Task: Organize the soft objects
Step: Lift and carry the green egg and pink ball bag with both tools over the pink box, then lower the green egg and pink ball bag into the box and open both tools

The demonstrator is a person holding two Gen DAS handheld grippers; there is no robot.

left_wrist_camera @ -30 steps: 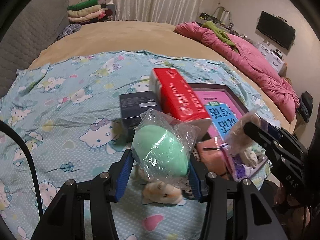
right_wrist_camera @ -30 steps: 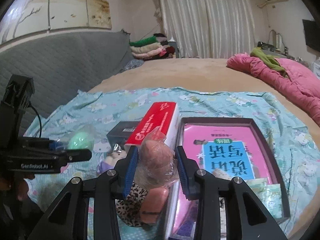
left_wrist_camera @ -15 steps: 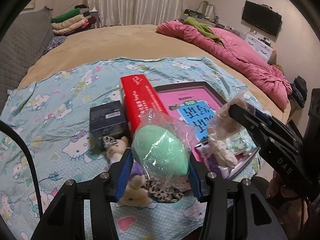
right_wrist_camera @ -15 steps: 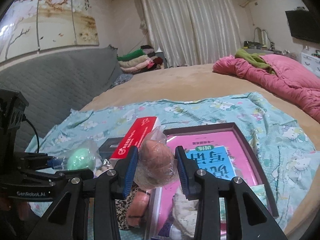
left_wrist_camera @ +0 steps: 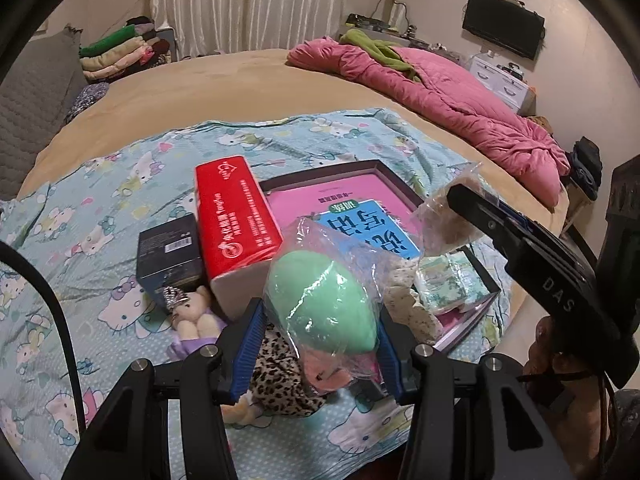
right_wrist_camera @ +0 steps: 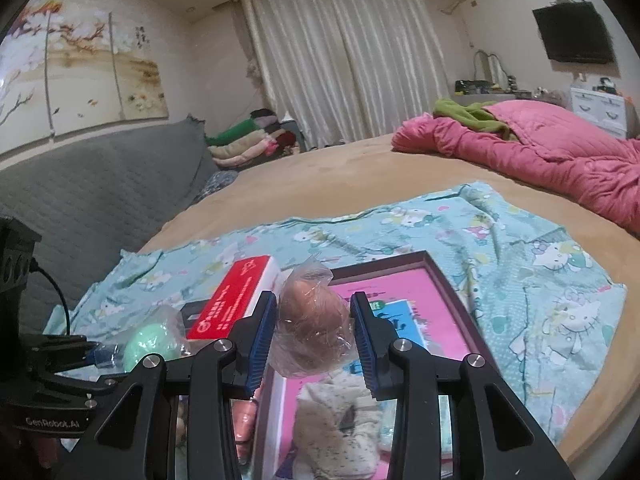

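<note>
I've got both tools loaded right now. Left tool (left_wrist_camera: 320,332) is clamped on a green egg-shaped soft toy (left_wrist_camera: 322,300) in a clear crinkly plastic bag, blue pads pressing the bag on both sides; it's held up off the bed, above the clutter at the near edge. Right tool (right_wrist_camera: 314,338) is clamped on a brownish-pink soft toy (right_wrist_camera: 310,330), also bagged in clear plastic, held over the near-left corner of the dark-framed tray (right_wrist_camera: 444,280) w/ the pink book (right_wrist_camera: 428,308) inside. From the left cam I see the right tool coming in from the right, its bagged toy hanging above the tray's right side. From the right cam the left tool w/ the green toy shows low on the left. Below the left tool: a leopard-print plush (left_wrist_camera: 276,380), a small doll w/ purple dress (left_wrist_camera: 194,320) lying on the cartoon-cat sheet (left_wrist_camera: 100,200), a pink plush bit partly hidden behind the green toy. A red box (left_wrist_camera: 236,224) sits between a black box (left_wrist_camera: 170,252) and the tray, touching both as far as I can tell. In the tray's near end there's a cream dotted soft item (right_wrist_camera: 336,428) and a pack w/ green print (left_wrist_camera: 448,284). Sheet lies on a tan bed; pink quilt (left_wrist_camera: 440,96) well apart, far right.
</note>
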